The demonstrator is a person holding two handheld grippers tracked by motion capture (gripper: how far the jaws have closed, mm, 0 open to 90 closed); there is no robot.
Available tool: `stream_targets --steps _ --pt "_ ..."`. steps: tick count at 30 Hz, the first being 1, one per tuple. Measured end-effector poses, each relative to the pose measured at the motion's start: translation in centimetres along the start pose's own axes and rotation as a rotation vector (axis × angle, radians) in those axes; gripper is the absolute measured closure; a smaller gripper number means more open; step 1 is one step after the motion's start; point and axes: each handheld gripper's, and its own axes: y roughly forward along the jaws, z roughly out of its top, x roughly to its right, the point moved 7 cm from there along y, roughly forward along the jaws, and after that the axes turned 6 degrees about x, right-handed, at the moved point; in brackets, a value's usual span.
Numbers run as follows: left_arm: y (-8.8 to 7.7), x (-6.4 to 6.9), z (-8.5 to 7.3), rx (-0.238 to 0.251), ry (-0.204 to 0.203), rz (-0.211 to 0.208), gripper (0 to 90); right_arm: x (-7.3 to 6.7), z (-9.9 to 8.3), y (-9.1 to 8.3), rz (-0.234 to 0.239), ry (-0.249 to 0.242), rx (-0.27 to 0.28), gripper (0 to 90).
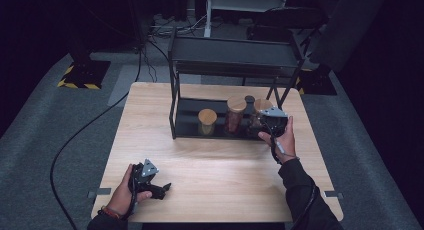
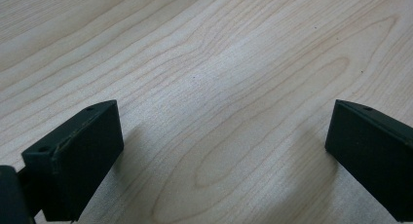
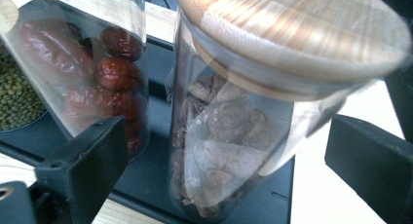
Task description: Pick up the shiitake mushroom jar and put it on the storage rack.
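On the pale wooden worktop [image 1: 215, 175] stands a black two-tier metal rack [image 1: 235, 57], set toward the far side. Three glass jars with bamboo lids sit in a row on its lower shelf. The left jar [image 1: 206, 121] is the shortest and holds small green beans, seen at the left edge of the right gripper view. The middle jar [image 1: 235, 114] is taller and packed with wrinkled red dried fruit [image 3: 104, 78]. The right jar [image 3: 229, 136] holds pale brownish dried pieces under its round bamboo lid [image 3: 297, 29]; it stands just beside the red-fruit jar, though I cannot tell whether the two glasses touch.

The person's right hand [image 1: 281, 140] holds the right claw [image 1: 272, 121] up at the near right end of that lower shelf. In the right gripper view its two black jaws are spread wide, one on each side of the right jar, with a clear gap between each jaw and the glass; nothing is gripped.

The left hand [image 1: 125, 192] rests at the near left corner of the worktop with the left claw [image 1: 162, 189] lying low over the bare wood, well apart from the rack. The left gripper view shows its jaws spread wide too, with plain wood grain between them and nothing held.
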Motion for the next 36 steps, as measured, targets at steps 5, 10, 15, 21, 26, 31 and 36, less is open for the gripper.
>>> stream_targets --steps 5,10,15,21,26,31,36 --pt "0.0 0.0 0.0 0.000 0.000 0.000 0.2 0.0 -0.4 -0.7 0.009 -0.009 0.009 2.1" --pt "0.0 0.0 0.0 0.000 0.000 0.000 0.2 -0.2 -1.0 -1.3 0.021 -0.032 0.020 2.1" --pt "0.0 0.0 0.0 0.000 0.000 0.000 0.2 -0.3 -1.6 -1.7 0.032 -0.070 0.031 2.1" --pt "0.0 0.0 0.0 0.000 0.000 0.000 0.2 -0.4 -2.5 -2.1 0.043 -0.092 0.035 2.1" --pt "0.0 0.0 0.0 0.000 0.000 0.000 0.2 -0.5 -3.4 -2.5 0.051 -0.115 0.049 2.1" --pt "0.0 0.0 0.0 0.000 0.000 0.000 0.2 -0.5 -4.3 -2.9 0.067 -0.133 0.058 2.1" --pt "0.0 0.0 0.0 0.000 0.000 0.000 0.2 -0.5 -5.1 -3.4 0.095 -0.152 0.064 2.1"
